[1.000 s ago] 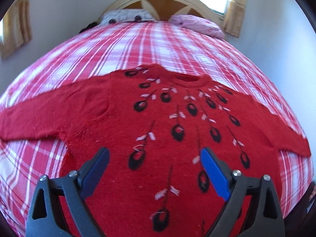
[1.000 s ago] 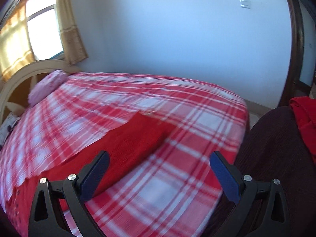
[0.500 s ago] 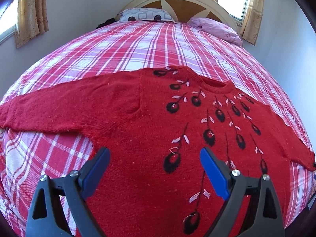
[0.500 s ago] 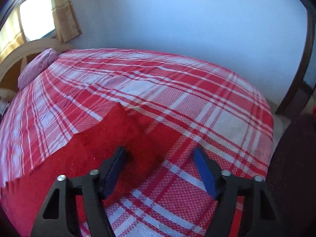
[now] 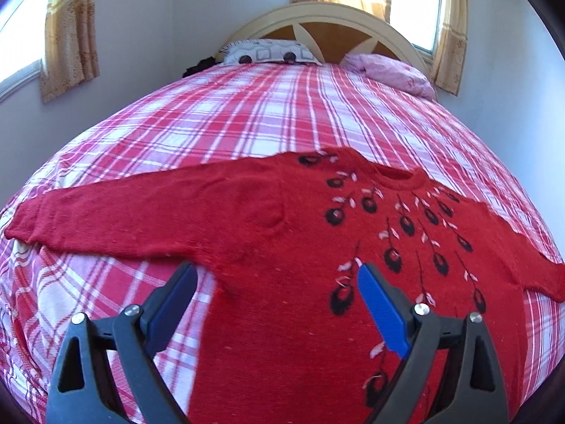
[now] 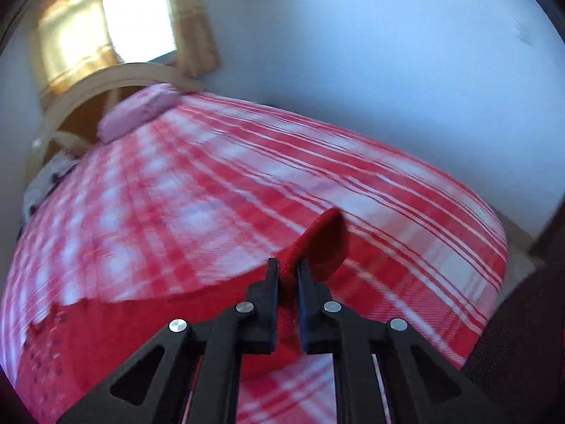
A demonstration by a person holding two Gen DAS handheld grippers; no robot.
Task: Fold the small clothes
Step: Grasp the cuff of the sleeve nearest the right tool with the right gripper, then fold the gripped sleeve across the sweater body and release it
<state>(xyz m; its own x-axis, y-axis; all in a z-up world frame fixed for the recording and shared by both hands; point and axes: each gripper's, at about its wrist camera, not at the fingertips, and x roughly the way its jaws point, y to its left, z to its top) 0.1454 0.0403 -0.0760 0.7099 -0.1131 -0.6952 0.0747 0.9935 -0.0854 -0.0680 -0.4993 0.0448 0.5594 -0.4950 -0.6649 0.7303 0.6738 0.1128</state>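
A red knitted sweater [image 5: 275,247] with black and white feather marks lies flat, front up, on the red plaid bed [image 5: 247,120], both sleeves spread out. My left gripper [image 5: 275,275] is open and empty above the sweater's left side, below the armpit. My right gripper [image 6: 287,268] is shut on the cuff end of the sweater's right sleeve [image 6: 317,240] and holds it lifted off the bed. The view there is blurred by motion.
A wooden headboard [image 5: 339,17] and two pillows, one patterned [image 5: 268,53] and one pink [image 5: 392,74], stand at the far end. Walls run close along both sides. A dark brown surface [image 6: 522,335] lies past the bed's right edge.
My right gripper closed on the sleeve cuff and lifted it. My left gripper shifted left across the sweater and stayed open.
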